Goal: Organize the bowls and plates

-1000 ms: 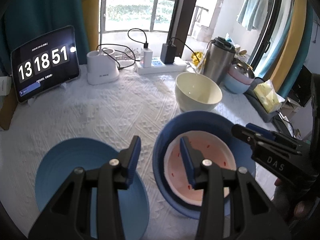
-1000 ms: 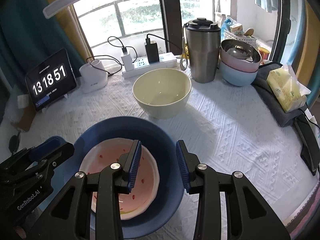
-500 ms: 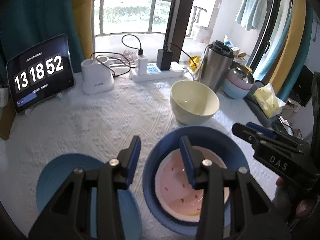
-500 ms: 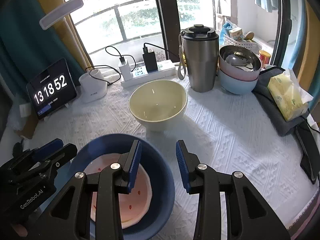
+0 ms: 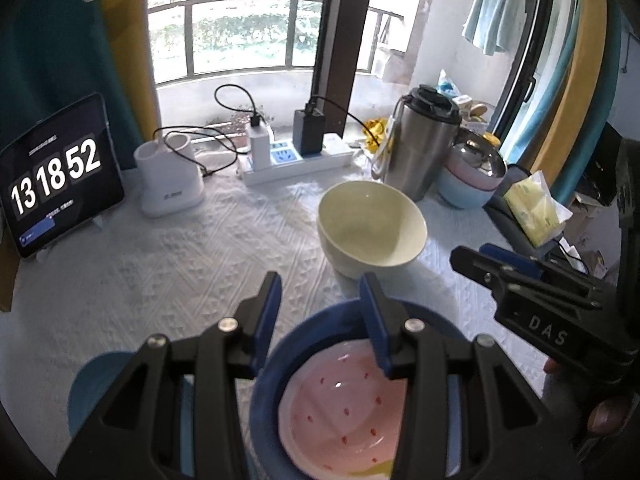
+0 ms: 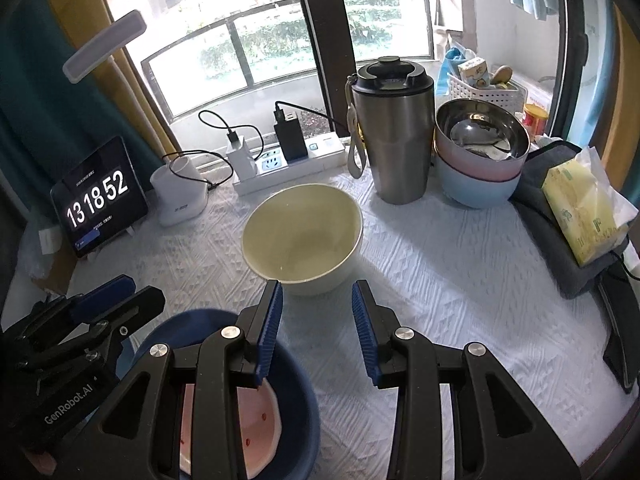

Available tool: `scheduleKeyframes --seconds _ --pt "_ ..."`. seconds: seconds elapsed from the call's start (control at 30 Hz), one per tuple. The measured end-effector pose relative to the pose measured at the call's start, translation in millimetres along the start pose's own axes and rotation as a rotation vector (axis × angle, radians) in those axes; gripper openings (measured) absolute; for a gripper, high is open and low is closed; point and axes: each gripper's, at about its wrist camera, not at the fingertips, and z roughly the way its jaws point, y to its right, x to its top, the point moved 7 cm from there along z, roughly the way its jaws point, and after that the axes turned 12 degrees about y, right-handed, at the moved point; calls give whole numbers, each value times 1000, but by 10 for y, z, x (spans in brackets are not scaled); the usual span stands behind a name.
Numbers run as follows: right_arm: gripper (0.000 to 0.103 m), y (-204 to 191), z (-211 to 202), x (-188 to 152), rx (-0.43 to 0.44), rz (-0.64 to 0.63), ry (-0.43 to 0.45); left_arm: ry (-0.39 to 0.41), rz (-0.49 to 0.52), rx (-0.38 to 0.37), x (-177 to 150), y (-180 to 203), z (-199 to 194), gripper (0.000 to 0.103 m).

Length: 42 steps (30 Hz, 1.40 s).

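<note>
A dark blue bowl sits at the near edge of the table with a pink red-dotted dish inside it. To its left lies a light blue plate. Beyond them stands an empty cream bowl. My left gripper hovers open above the far rim of the blue bowl, holding nothing. In the right wrist view, my right gripper is open and empty just short of the cream bowl, with the blue bowl and pink dish down to its left.
At the back stand a clock tablet, a white charger stand, a power strip and a steel tumbler. Stacked steel, pink and blue bowls sit at the right, beside a tissue pack on grey cloth.
Both grippers have moved forward and slightly up, away from the blue bowl towards the cream bowl. Their jaws kept the same gap. The clock turned from 51 to 52.
</note>
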Motion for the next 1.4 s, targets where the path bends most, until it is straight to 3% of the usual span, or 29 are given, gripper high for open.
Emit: scheduleKeyframes --seconds 0.83,1.2,1.4 --pt "38 334 624 218 32 33 -48 -108 -14 -17 202 219 764 42" --pt "38 405 913 130 63 69 -99 -196 -16 -22 73 281 1062 42" --pt "38 432 1091 48 84 99 -137 -185 -3 -4 110 298 1108 42"
